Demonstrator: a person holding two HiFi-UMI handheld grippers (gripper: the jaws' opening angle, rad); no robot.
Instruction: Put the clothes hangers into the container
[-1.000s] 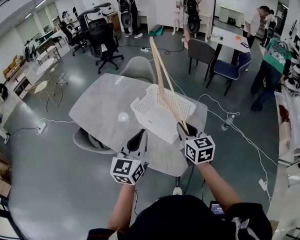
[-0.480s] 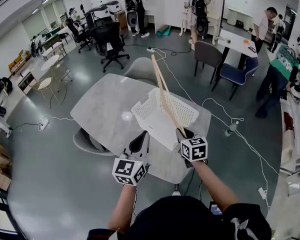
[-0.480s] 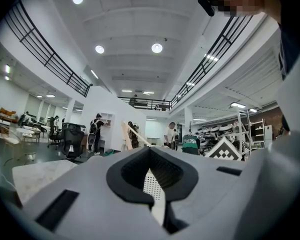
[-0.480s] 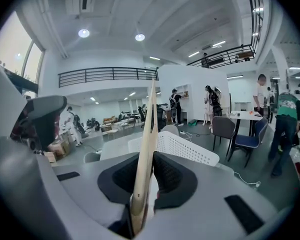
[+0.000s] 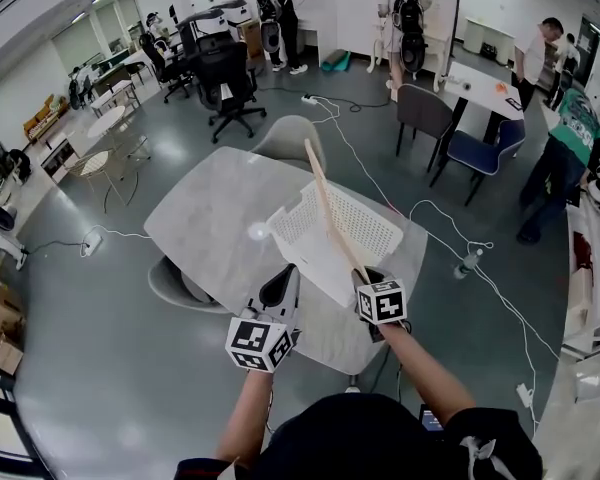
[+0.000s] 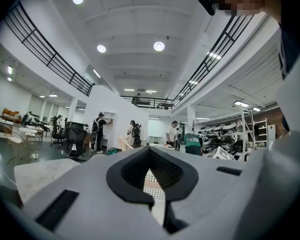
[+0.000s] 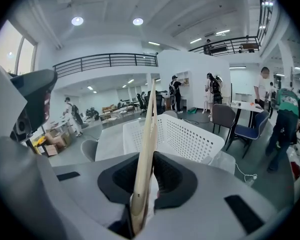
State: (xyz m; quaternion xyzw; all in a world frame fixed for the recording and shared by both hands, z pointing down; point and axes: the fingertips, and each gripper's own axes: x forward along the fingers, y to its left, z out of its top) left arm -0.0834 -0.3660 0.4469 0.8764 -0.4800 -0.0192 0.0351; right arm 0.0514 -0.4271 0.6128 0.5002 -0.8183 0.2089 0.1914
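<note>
Head view high, steeply down over table [image 5: 205,218]; gripper views low, forward, slightly upward; all share container [image 7: 190,139].

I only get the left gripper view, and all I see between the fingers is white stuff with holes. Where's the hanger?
Observer: The right gripper has it. Its fingers pinch the bottom end of a wooden hanger.
Operator: Is it in the basket yet?
Observer: Not yet. In the head view it sticks up high, crossing in front of the white basket.
Operator: Where's the basket?
Observer: On the grey table, just past both grippers. Your left gripper points at its near corner.
</note>
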